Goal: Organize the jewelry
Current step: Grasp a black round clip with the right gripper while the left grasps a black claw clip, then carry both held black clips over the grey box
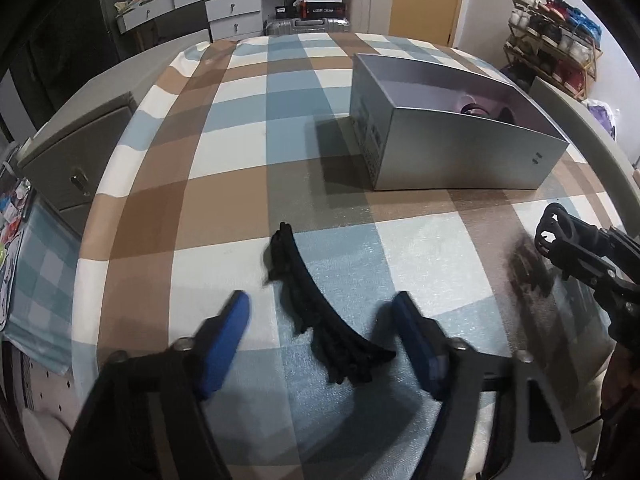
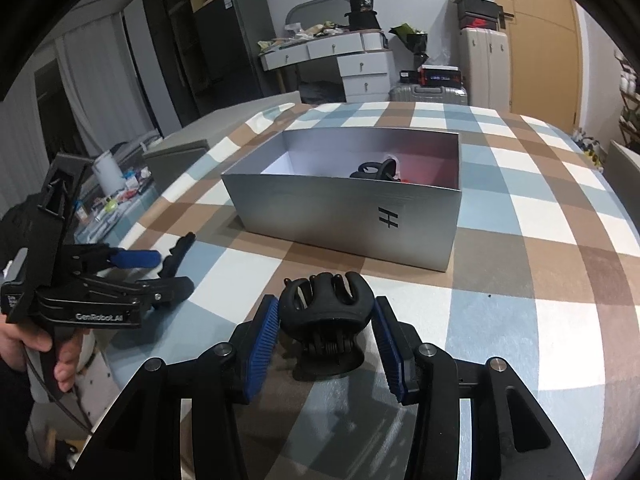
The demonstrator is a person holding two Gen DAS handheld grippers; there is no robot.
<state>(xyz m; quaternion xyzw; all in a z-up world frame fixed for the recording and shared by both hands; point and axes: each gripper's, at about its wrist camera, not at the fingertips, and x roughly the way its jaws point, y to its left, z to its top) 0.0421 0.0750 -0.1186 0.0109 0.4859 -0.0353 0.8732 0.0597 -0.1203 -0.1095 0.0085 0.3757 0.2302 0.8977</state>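
A long black hair clip [image 1: 308, 308] lies on the checked tablecloth [image 1: 224, 152] between the blue pads [image 1: 230, 332] of my left gripper [image 1: 321, 302]. The pads stand apart from it on both sides, so that gripper is open. In the right wrist view a black claw clip [image 2: 324, 308] sits on the cloth with my right gripper [image 2: 326, 320] shut on it, a pad against each side. An open silver box [image 2: 340, 220] stands just beyond, with a black clip [image 2: 376, 170] and something red inside. A hand [image 2: 40, 344] holds the left gripper [image 2: 168, 274] at the left.
The silver box [image 1: 460, 152] stands right of centre on the table. The table's edge curves away on the left above a grey cabinet [image 1: 76, 160]. Behind are a white dresser [image 2: 340, 64], suitcases [image 2: 428, 94] and a shoe rack [image 1: 552, 40].
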